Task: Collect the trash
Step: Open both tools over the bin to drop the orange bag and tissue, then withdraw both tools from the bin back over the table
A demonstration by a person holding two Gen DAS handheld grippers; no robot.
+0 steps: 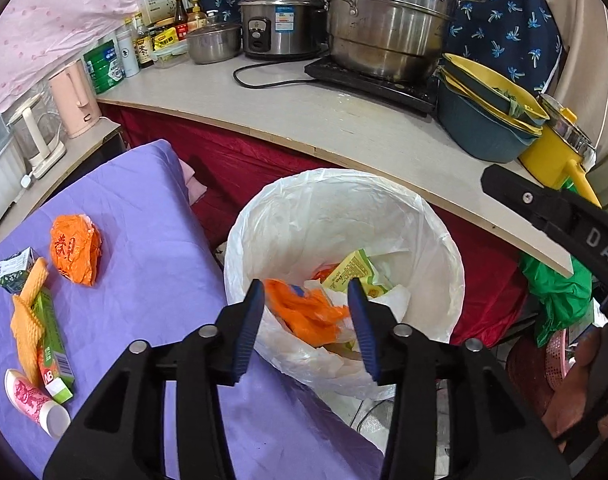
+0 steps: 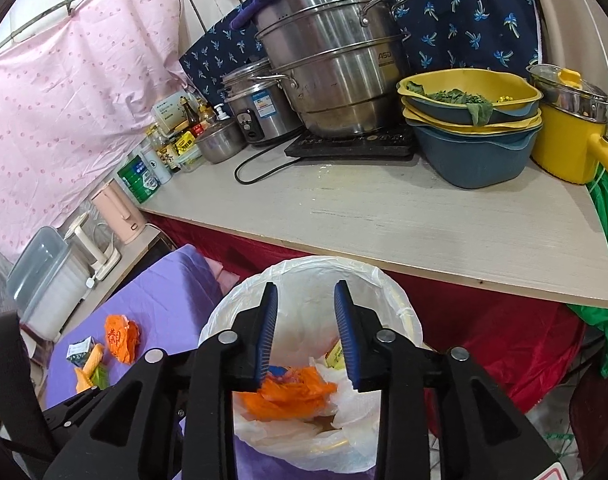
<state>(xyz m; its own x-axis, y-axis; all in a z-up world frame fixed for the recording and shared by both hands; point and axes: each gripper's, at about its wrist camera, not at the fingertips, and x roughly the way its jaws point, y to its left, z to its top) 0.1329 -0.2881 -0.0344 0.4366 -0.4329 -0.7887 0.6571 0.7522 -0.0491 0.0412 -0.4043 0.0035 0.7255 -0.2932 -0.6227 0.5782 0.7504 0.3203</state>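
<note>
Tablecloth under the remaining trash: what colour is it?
Purple tablecloth, clearest in the left wrist view.

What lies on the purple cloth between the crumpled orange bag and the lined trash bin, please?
Nothing: in the left wrist view, bare purple cloth runs from the crumpled orange bag to the lined trash bin.

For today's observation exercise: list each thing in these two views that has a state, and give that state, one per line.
Left gripper: jaws open, nothing gripped, over the bin.
Right gripper: jaws open, nothing gripped, over the bin.
Bin: lined, partly filled.
Orange bag: crumpled, on the purple cloth.
Green box: lying flat.
Pink tube: capped, lying down.
Steamer pot: lidded.
</note>
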